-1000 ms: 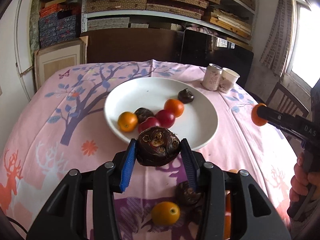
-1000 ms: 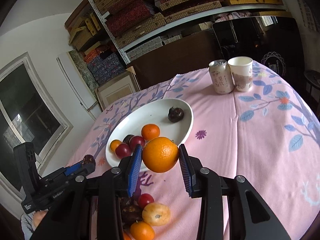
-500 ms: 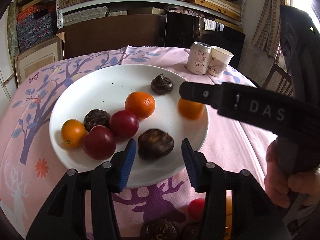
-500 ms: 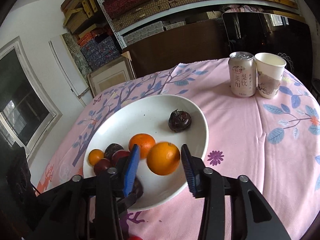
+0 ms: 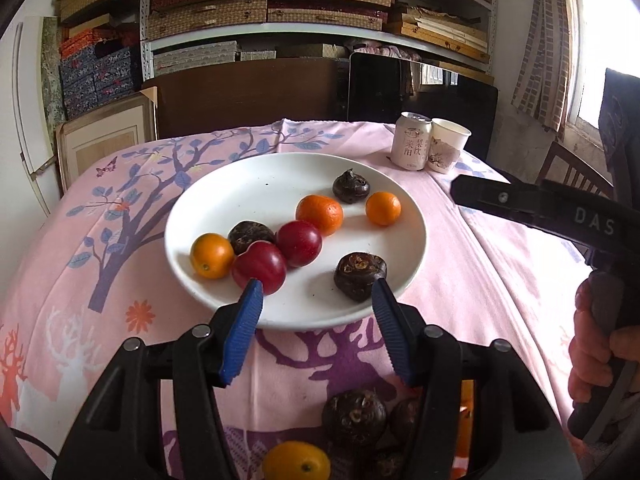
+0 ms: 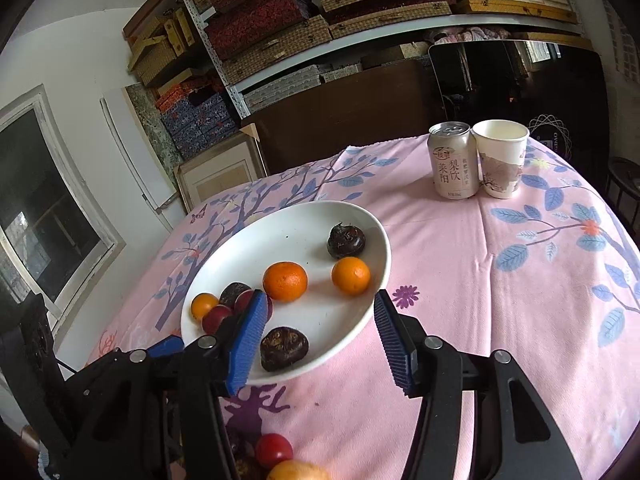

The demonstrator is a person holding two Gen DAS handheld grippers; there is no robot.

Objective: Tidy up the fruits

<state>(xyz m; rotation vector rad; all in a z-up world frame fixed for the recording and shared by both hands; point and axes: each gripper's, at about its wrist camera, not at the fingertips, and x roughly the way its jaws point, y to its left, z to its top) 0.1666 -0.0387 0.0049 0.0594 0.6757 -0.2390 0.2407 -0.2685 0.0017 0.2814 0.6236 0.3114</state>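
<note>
Fruit sits on the white plate (image 5: pixel 224 184): left wrist view shows the left gripper (image 5: pixel 318 322) spread and empty, jaws just been opening, a dark brown fruit (image 5: pixel 360 270) lying free beyond its tips, evidently released there. Right wrist view: the right gripper (image 6: pixel 320 328) likewise spread, just been opening, nothing between; an orange (image 6: pixel 351 275) rests near the plate's rim, more fruit on the cloth (image 6: pixel 500 300) below.
</note>
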